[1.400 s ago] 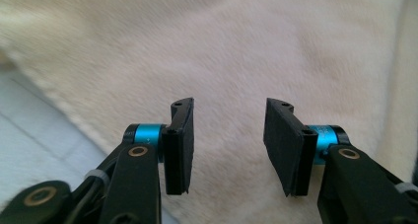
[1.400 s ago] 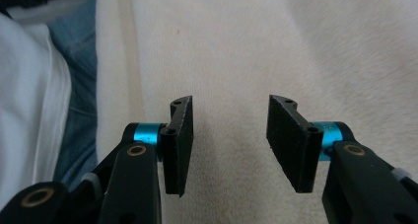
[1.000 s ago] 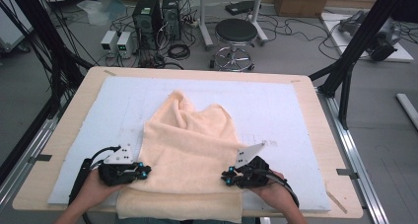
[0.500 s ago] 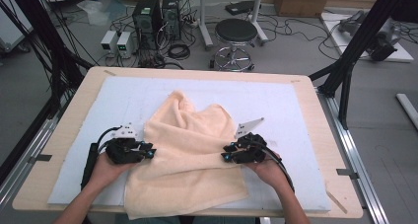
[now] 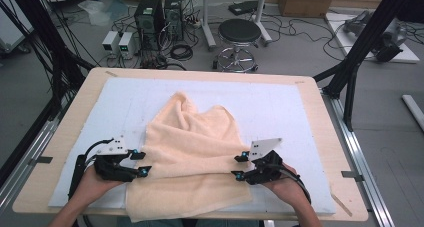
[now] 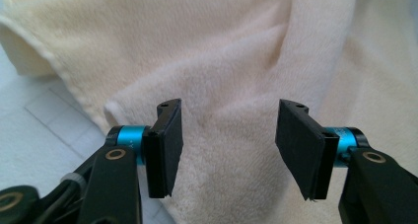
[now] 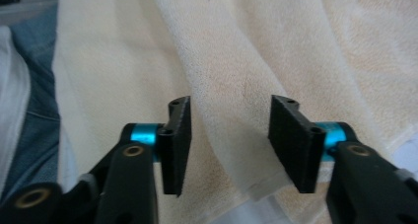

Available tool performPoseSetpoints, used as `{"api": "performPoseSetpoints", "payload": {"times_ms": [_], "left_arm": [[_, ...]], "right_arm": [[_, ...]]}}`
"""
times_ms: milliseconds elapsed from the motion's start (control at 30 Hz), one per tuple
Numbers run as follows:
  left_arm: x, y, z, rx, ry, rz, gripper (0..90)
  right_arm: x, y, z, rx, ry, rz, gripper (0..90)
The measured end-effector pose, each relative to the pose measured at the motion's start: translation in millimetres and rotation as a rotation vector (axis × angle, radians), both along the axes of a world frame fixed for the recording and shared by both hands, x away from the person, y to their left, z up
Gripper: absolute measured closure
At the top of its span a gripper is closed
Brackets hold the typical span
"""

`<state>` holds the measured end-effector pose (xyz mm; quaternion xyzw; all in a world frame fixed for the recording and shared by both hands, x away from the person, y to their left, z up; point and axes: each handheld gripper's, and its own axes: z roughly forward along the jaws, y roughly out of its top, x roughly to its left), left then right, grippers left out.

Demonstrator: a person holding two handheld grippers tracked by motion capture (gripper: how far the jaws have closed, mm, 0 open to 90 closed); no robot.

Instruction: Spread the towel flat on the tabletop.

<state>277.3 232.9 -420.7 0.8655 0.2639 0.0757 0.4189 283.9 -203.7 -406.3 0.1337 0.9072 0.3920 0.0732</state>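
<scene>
A cream towel (image 5: 192, 154) lies crumpled on the white mat (image 5: 280, 107), with its near edge hanging over the table's front. My left gripper (image 5: 141, 163) sits at the towel's left edge, and my right gripper (image 5: 237, 167) at its right edge. In the left gripper view the jaws of my left gripper (image 6: 226, 145) stand apart over the towel (image 6: 222, 61) without pinching it; they have just been opening. The right gripper view shows my right gripper (image 7: 229, 145) also apart above a fold of the towel (image 7: 236, 71), its jaws having just been opening too.
The wooden table (image 5: 330, 122) frames the mat. Behind it stand a black stool (image 5: 240, 34), computer towers (image 5: 157, 12) and cables on the floor. A black frame post (image 5: 360, 52) rises at the right. Blue trousers (image 7: 34, 120) show past the towel's edge.
Both grippers went from shut on the towel's near edge to open. They carried that edge toward the far side, folding it over, then let go and drew back slightly.
</scene>
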Motion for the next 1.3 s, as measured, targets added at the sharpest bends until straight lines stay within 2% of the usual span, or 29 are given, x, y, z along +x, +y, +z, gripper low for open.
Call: {"api": "performPoseSetpoints", "payload": {"times_ms": [33, 100, 167, 267, 367, 433, 533, 733, 867, 1000, 1133, 1233, 1267, 1300], "left_arm": [[1.7, -2.7, -2.8, 0.023, 0.01, -0.016, 52.3], [5.1, -9.7, -8.4, 0.05, 0.036, -0.047, 71.4], [8.3, -16.9, -11.9, 0.084, 0.041, -0.052, 79.6], [16.7, -19.4, -11.1, 0.07, 0.029, -0.009, 85.8], [24.0, -17.5, -9.7, 0.05, 0.02, 0.057, 85.4], [25.2, -13.3, -6.8, 0.025, 0.012, 0.078, 79.8], [19.6, -8.5, 0.4, -0.004, -0.013, 0.089, 72.7], [-0.2, -2.0, 18.0, -0.028, -0.068, 0.065, 66.3], [-16.4, 2.6, 16.9, -0.034, -0.078, 0.06, 62.3], [-25.9, 4.5, 6.9, -0.002, -0.059, 0.039, 60.5], [-25.0, 0.0, -5.9, 0.041, -0.019, 0.004, 60.5], [-21.6, -5.8, -16.7, 0.068, 0.01, -0.024, 59.4], [-21.7, -5.5, -17.5, 0.066, -0.004, -0.031, 58.5], [-21.5, -5.5, -17.8, 0.057, 0.002, -0.025, 59.2]], "right_arm": [[1.9, 2.3, -1.9, -0.02, -0.003, 0.01, 65.7], [7.4, 7.2, -4.9, -0.043, 0.018, 0.014, 77.0], [14.0, 10.7, -4.5, -0.042, 0.033, -0.001, 82.3], [25.7, 13.8, -1.3, -0.024, 0.03, -0.042, 86.0], [37.9, 17.0, -3.0, -0.028, 0.043, -0.077, 87.1], [44.1, 16.8, -5.2, -0.035, 0.061, -0.099, 86.5], [45.4, 13.6, -2.7, 0.005, 0.057, -0.135, 80.7], [19.8, 4.0, 17.8, 0.073, -0.003, -0.073, 78.1], [-4.2, 1.9, 23.8, 0.091, -0.034, -0.016, 74.5], [-17.5, 4.3, 13.1, 0.065, -0.029, 0.027, 69.9], [-13.2, 11.2, -9.6, 0.011, 0.016, 0.033, 64.6], [-7.5, 18.1, -22.2, -0.047, 0.026, 0.044, 64.3], [-5.6, 20.1, -25.8, -0.068, 0.043, 0.044, 65.4], [-4.0, 21.5, -29.2, -0.069, 0.05, 0.044, 67.3]]}}
